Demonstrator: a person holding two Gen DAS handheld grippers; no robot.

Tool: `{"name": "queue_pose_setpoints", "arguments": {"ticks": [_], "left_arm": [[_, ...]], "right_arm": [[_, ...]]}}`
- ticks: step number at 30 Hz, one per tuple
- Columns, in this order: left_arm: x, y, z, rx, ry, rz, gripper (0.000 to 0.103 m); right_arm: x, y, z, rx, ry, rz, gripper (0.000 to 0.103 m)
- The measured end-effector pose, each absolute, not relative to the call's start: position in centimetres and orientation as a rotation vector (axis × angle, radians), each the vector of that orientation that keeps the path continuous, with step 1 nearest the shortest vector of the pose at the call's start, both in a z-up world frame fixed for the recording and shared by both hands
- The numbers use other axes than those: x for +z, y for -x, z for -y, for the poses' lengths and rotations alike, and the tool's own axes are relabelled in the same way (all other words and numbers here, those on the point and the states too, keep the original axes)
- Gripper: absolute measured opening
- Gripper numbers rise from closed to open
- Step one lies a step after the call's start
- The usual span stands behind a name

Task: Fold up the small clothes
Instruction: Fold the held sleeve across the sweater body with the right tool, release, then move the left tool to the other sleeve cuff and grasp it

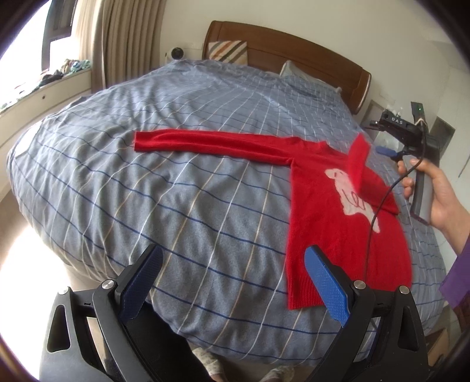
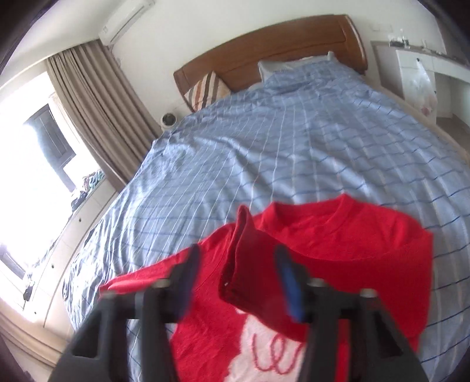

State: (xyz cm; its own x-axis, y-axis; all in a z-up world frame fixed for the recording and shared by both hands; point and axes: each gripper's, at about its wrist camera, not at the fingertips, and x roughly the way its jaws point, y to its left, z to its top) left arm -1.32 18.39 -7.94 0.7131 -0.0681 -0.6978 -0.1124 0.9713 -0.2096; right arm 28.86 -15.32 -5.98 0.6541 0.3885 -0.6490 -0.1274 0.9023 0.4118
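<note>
- A red sweater (image 1: 332,211) with a white sheep motif lies flat on the blue checked duvet (image 1: 164,188), one sleeve stretched out, the other sleeve (image 2: 249,264) folded across the chest.
- The left gripper (image 1: 233,282) hovers spread and empty at the sweater's hem corner.
- The right gripper (image 2: 238,282) stands spread, the folded sleeve's cuff loose between its fingers.

**A bedroom at home**

A wide bed (image 1: 176,123) under a blue checked duvet (image 2: 293,152) fills the room, with a wooden headboard (image 1: 293,55), striped pillow (image 1: 227,50), beige curtains (image 2: 97,102), a bright window (image 2: 26,164) and a wall air conditioner (image 2: 126,20).
</note>
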Motion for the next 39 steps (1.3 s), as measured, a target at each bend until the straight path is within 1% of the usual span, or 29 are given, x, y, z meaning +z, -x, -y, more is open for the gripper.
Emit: {"name": "queue_pose_setpoints", "arguments": {"ticks": [4,8,12,16,20,26,29,31,33,35,39], "left_arm": [[-8.3,1.7,-18.9,0.045,0.245,-0.782,0.098],[-9.2,1.2,-18.6,0.039,0.25,-0.809,0.098],[-9.9,0.3,-17.4,0.014,0.229,-0.825,0.098],[-10.6,-1.2,-15.7,-0.022,0.216,-0.855,0.098],[-11.4,-2.8,-14.0,-0.045,0.163,-0.848,0.098],[-13.3,-7.3,-12.8,-0.039,0.052,-0.869,0.098],[-14.5,-9.0,-13.6,-0.015,0.072,-0.873,0.098],[-16.0,-9.8,-14.1,0.0,0.094,-0.907,0.098],[-17.2,-10.1,-14.4,-0.01,0.105,-0.926,0.099],[-17.5,-9.5,-14.3,-0.01,0.079,-0.878,0.102],[-17.7,-9.1,-13.9,-0.011,0.056,-0.879,0.102]], "right_arm": [[-9.5,-25.3,12.1,0.392,-0.359,-0.849,0.087],[-11.1,-19.4,13.5,0.414,-0.283,-0.818,0.087],[-12.1,-13.3,19.8,0.273,-0.158,-0.766,0.088],[-13.4,-9.2,27.2,0.045,-0.089,-0.762,0.088],[-14.8,-6.2,32.6,-0.155,-0.094,-0.78,0.088],[-15.6,-4.5,36.1,-0.24,-0.163,-0.766,0.088],[-15.5,-4.8,36.7,-0.256,-0.159,-0.746,0.088],[-15.7,-5.3,36.7,-0.257,-0.15,-0.746,0.088],[-16.4,-5.5,36.5,-0.256,-0.154,-0.761,0.088],[-17.1,-5.5,36.5,-0.249,-0.167,-0.782,0.088],[-18.2,-5.1,36.5,-0.249,-0.17,-0.808,0.088]]}}
